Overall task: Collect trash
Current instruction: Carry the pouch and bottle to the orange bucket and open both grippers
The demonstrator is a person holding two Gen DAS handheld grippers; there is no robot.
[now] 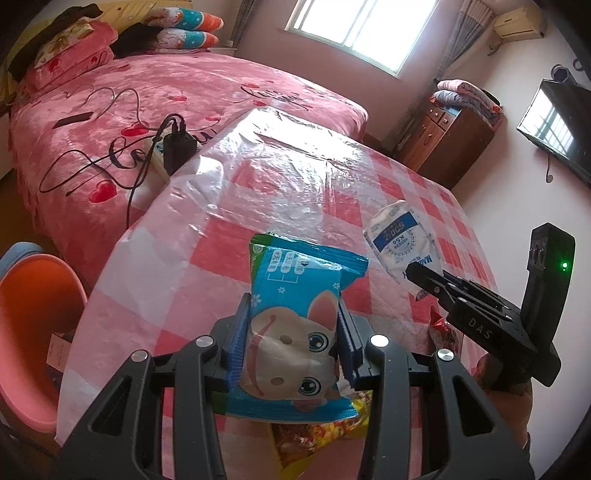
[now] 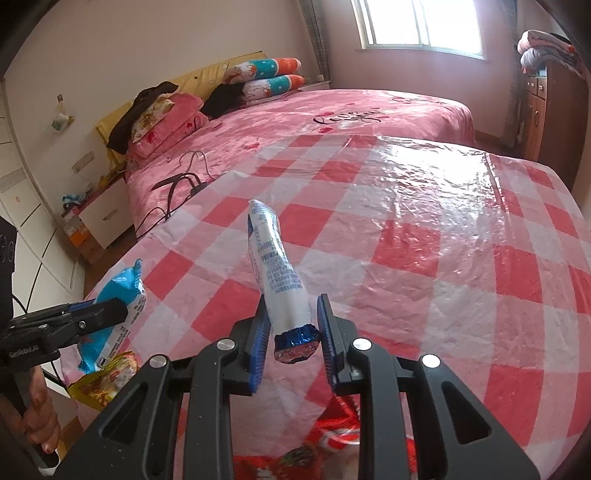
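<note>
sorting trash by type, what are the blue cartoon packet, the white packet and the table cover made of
Blue cartoon packet: glossy printed plastic film, crimped end seams. White packet: thin plastic film, probably foil-lined, its torn end shiny. Table cover: clear plastic sheet over checked cloth, judging by wrinkles and glare.

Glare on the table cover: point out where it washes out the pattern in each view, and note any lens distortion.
Left wrist view: window light bleaches the checked table cover at its far end, near the bed; edges bow outward from the fisheye. Right wrist view: glare sits on the far right squares of the cover; the window is overexposed, corners vignetted black.
</note>
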